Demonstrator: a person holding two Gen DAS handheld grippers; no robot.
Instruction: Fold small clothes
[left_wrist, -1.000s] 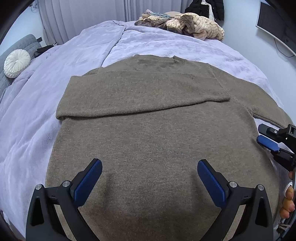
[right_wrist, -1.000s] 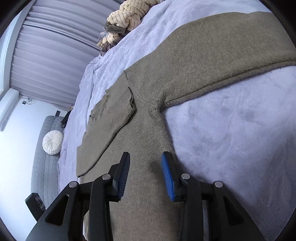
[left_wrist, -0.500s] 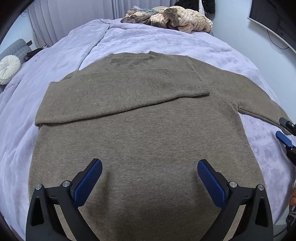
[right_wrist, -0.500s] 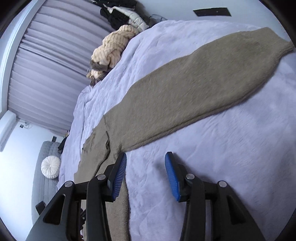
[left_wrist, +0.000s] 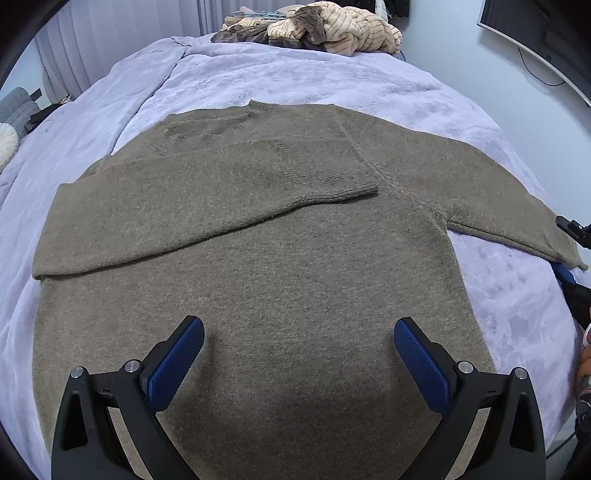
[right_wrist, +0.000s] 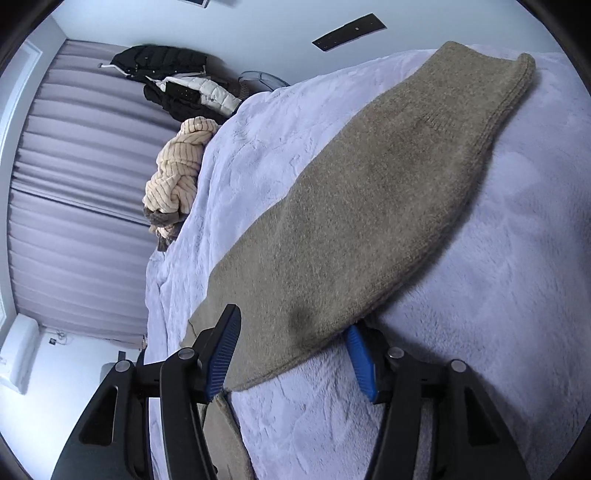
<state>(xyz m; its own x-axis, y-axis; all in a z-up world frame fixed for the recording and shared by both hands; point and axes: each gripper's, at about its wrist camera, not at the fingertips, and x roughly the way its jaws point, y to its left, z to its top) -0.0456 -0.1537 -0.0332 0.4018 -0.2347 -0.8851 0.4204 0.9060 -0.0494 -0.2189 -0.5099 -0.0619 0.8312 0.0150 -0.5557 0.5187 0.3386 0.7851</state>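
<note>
A brown knit sweater (left_wrist: 280, 266) lies flat on the lavender bedspread (left_wrist: 303, 81), its left sleeve (left_wrist: 207, 206) folded across the chest. My left gripper (left_wrist: 299, 354) hovers open over the lower body, with nothing between its blue pads. The right sleeve (right_wrist: 369, 206) stretches out to its cuff (right_wrist: 517, 77). My right gripper (right_wrist: 291, 354) straddles the near part of that sleeve. Its jaws are opening and the pads stand apart from the knit. In the left wrist view the right gripper (left_wrist: 569, 251) shows at the sleeve's lower edge on the far right.
A heap of cream striped and brown clothes (left_wrist: 332, 29) sits at the far end of the bed. Grey curtains (right_wrist: 74, 184) and hanging jackets (right_wrist: 177, 81) stand behind it. A grey sofa with a round white cushion (left_wrist: 5, 144) is at the left. A hand (left_wrist: 585, 354) shows at the right edge.
The left gripper slid right over the sweater body. The right gripper moved from the sweater's side out along the right sleeve, rolled, and its jaws widened around the sleeve.
</note>
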